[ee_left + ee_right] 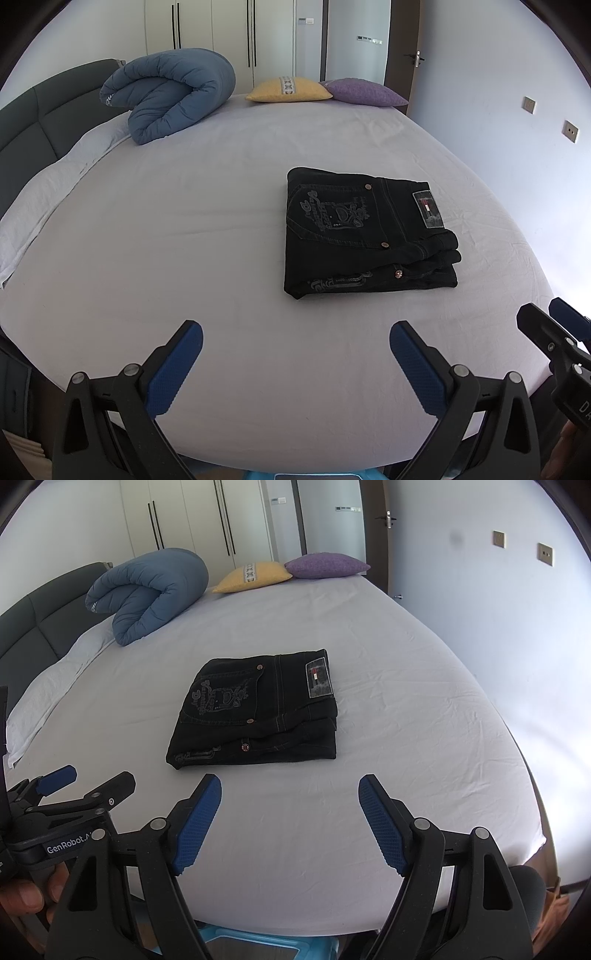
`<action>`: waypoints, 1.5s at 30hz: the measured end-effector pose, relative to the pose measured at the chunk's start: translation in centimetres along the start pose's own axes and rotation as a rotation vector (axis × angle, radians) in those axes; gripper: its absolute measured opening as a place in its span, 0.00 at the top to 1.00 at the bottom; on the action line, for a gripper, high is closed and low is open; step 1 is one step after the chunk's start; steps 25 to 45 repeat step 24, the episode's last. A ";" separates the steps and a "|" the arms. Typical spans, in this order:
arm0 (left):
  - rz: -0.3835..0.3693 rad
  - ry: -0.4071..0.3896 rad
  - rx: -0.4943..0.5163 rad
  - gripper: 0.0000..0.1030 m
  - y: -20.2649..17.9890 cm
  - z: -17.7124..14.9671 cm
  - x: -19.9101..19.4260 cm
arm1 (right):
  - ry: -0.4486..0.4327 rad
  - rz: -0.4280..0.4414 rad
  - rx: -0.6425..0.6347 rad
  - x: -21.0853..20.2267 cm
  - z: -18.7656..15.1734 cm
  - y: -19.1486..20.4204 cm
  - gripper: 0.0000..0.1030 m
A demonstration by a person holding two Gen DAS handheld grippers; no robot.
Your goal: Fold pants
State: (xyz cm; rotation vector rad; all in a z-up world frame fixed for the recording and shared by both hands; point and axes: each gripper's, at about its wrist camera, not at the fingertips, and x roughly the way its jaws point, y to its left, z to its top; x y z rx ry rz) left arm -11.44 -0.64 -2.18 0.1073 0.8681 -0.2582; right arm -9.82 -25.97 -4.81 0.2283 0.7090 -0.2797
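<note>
Black jeans (364,230) lie folded into a compact rectangle on the white bed sheet (207,258), back pocket embroidery and waist label facing up. In the right wrist view the same jeans (258,710) rest just beyond my fingers. My left gripper (295,334) hovers over the near part of the bed, open, nothing between its blue pads, with the jeans ahead and to the right. My right gripper (290,788) is also open and empty, short of the jeans' near edge. Each gripper shows at the other view's edge: the right gripper (554,325) and the left gripper (85,779).
A rolled blue duvet (170,94) lies at the far left by the grey headboard (37,122). A yellow cushion (290,90) and a purple cushion (364,92) sit at the far edge. A white pillow (48,192) lies left. Wardrobes and a door stand behind. A hand (26,893) holds the left gripper.
</note>
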 end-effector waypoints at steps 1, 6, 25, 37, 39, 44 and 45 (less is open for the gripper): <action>0.000 0.001 0.000 0.00 0.0 0.0 0.0 | 0.000 0.000 0.000 0.0 -0.1 0.0 0.26; -0.001 0.007 -0.001 0.00 0.0 -0.1 0.1 | 0.002 0.001 -0.001 0.0 -0.4 0.2 0.26; 0.011 -0.003 0.007 0.00 -0.1 -0.2 0.1 | 0.012 0.007 0.006 0.1 -1.0 0.2 0.26; 0.011 -0.003 0.007 0.00 -0.1 -0.2 0.1 | 0.012 0.007 0.006 0.1 -1.0 0.2 0.26; 0.011 -0.003 0.007 0.00 -0.1 -0.2 0.1 | 0.012 0.007 0.006 0.1 -1.0 0.2 0.26; 0.011 -0.003 0.007 0.00 -0.1 -0.2 0.1 | 0.012 0.007 0.006 0.1 -1.0 0.2 0.26; 0.011 -0.003 0.007 0.00 -0.1 -0.2 0.1 | 0.012 0.007 0.006 0.1 -1.0 0.2 0.26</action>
